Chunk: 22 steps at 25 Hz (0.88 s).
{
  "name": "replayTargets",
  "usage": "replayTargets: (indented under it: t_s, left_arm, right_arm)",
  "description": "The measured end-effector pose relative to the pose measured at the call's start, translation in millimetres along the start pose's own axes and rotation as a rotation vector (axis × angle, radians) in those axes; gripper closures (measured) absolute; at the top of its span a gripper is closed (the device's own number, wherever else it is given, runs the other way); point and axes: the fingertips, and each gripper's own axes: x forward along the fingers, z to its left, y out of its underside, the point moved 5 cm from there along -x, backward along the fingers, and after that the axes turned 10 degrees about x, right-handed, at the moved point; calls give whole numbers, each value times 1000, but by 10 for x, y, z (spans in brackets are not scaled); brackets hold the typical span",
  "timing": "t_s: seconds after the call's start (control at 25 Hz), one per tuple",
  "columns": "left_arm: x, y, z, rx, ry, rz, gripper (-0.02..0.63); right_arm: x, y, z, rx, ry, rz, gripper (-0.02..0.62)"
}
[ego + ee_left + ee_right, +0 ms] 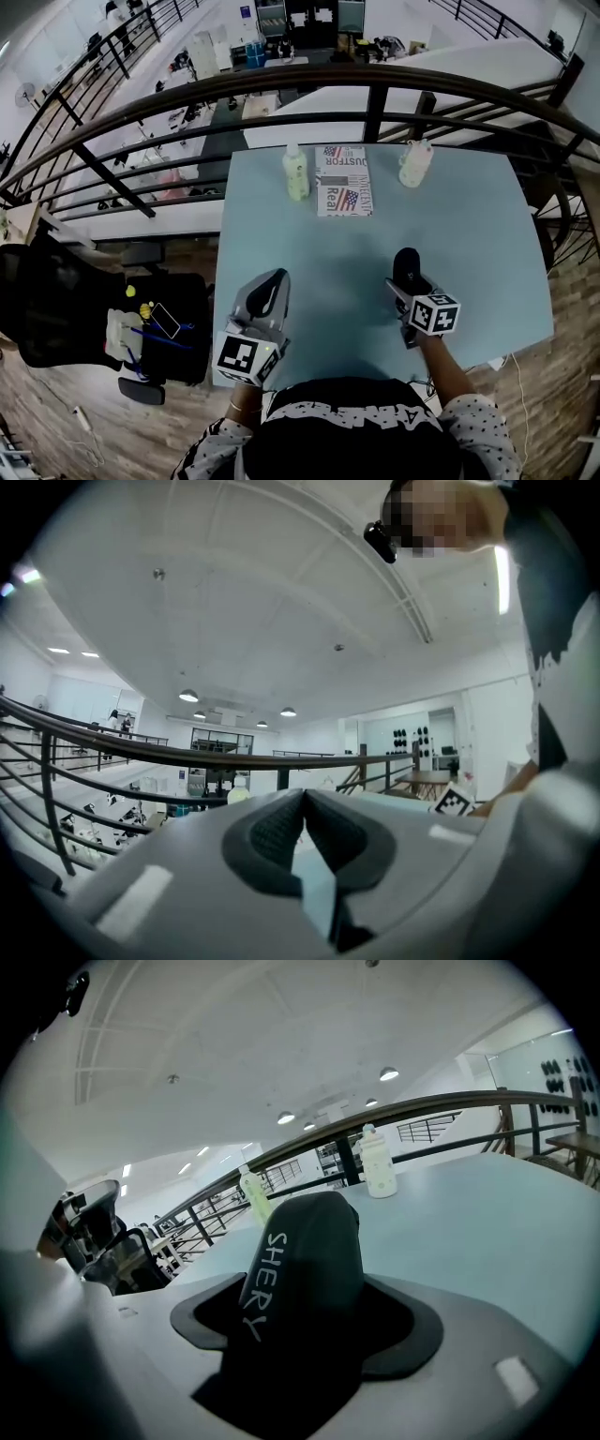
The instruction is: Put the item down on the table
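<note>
A black soft item (305, 1251) with white lettering "SHERY" stands between the jaws of my right gripper (302, 1279), which is shut on it. In the head view the black item (406, 265) sticks forward from the right gripper (409, 279), low over the pale blue table (469, 225) at its near right. My left gripper (270, 284) hangs over the table's near left edge. Its dark pads (272, 832) meet at the tips and nothing shows between them; it points upward at the ceiling and railing.
At the table's far side stand a yellowish bottle (296, 173), a printed magazine (343, 180) and a white bottle (415, 162). A dark metal railing (375, 77) runs behind the table. A black chair (52, 305) and a loaded bag (155, 328) stand on the floor at left.
</note>
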Motion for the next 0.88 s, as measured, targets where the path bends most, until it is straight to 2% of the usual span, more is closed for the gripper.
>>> replayTargets:
  t_s: [0.32,0.88]
  left_arm:
    - [28,99,105,-43,-19,28,606]
    - [41,200,200,-34,-51,30,606]
  right_arm:
    - [208,85,-104,-16,37,61,227]
    - [439,193,-194,-54,79,147,227]
